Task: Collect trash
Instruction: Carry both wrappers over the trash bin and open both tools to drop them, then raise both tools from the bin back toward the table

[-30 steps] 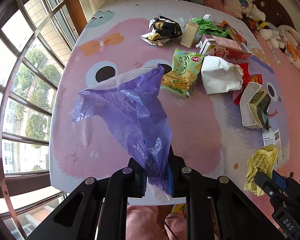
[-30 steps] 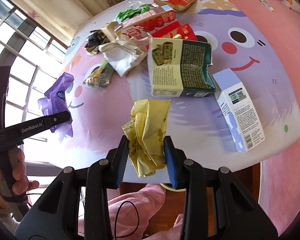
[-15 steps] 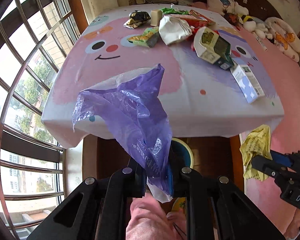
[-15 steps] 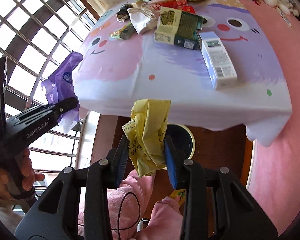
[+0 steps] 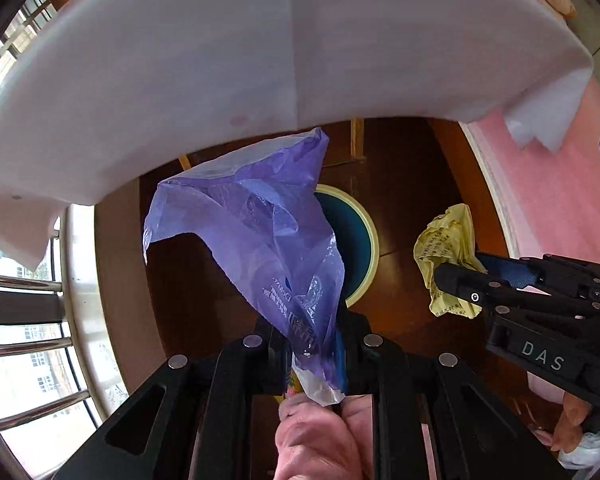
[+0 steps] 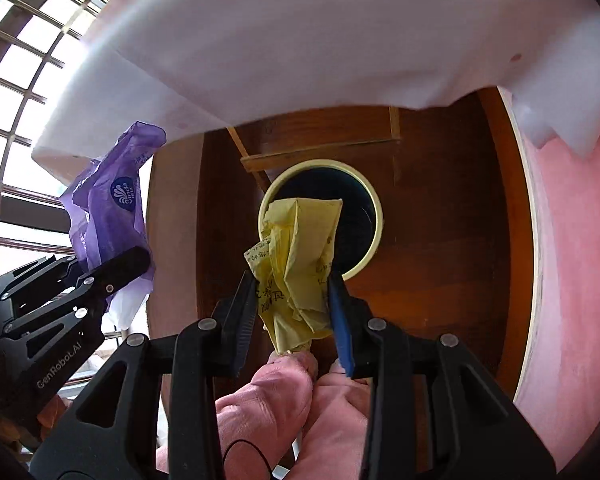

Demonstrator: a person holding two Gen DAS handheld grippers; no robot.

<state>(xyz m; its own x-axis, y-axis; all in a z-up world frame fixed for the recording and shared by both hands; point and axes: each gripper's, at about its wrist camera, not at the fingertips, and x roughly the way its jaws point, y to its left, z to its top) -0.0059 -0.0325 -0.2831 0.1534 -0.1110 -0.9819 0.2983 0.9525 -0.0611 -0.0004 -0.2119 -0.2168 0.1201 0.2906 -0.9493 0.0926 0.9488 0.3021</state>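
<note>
I have both grippers pointing down below the hanging edge of the white tablecloth (image 5: 260,60), over a round bin (image 6: 372,216) with a cream rim and dark inside, standing on the brown wooden floor (image 6: 440,240). My left gripper (image 5: 316,344) is clamped narrow on a crumpled purple plastic bag (image 5: 260,232), which fans out above the bin's left side. My right gripper (image 6: 292,300) holds a crumpled yellow paper wrapper (image 6: 296,264) between its 2 fingers, jaws about half apart, directly over the bin's mouth. Pink trouser knees (image 6: 292,400) show beneath the jaws.
</note>
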